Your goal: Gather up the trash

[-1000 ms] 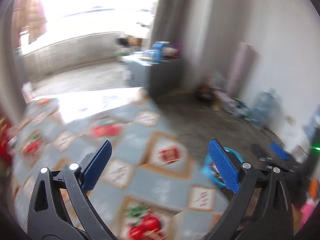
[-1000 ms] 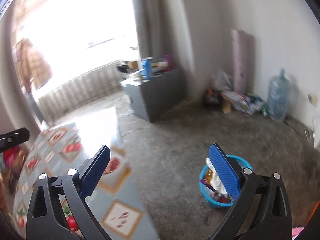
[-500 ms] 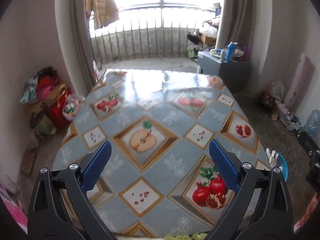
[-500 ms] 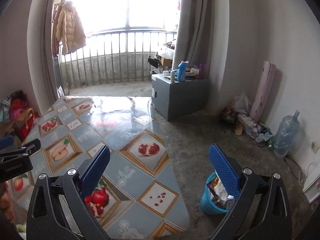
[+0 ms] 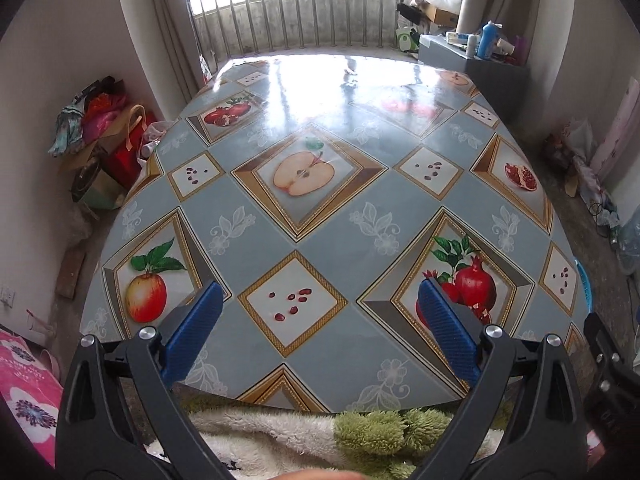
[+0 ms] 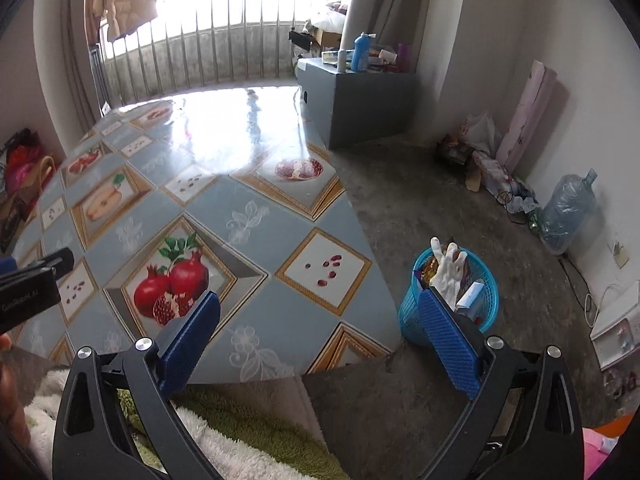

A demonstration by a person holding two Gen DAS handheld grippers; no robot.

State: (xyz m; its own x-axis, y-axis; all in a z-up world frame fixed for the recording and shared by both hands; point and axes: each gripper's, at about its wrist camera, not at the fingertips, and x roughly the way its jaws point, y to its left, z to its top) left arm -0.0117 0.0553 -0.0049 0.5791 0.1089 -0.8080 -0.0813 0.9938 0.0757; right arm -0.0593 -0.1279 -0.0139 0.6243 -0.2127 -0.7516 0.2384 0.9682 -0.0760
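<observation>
The left gripper (image 5: 318, 322) has its blue fingers (image 5: 192, 332) spread wide, and nothing is between them. It touches nothing and hangs over the near edge of the table (image 5: 332, 240). The right gripper (image 6: 318, 328) is wide open and empty too.

The table has a shiny cloth with fruit pictures on it. I see no trash on it in either view. The trash is in the blue basket (image 6: 486, 300) on the floor, just beside the table's right side. A white glove (image 6: 448, 268) and some wrappers poke out of the top.

The picking up looks about done. To do this step well, look slowly over the whole table and the floor near the basket for any bits left. Keep both grippers open and off the cloth. A fuzzy green and white blanket (image 5: 360, 432) lies near the person.
</observation>
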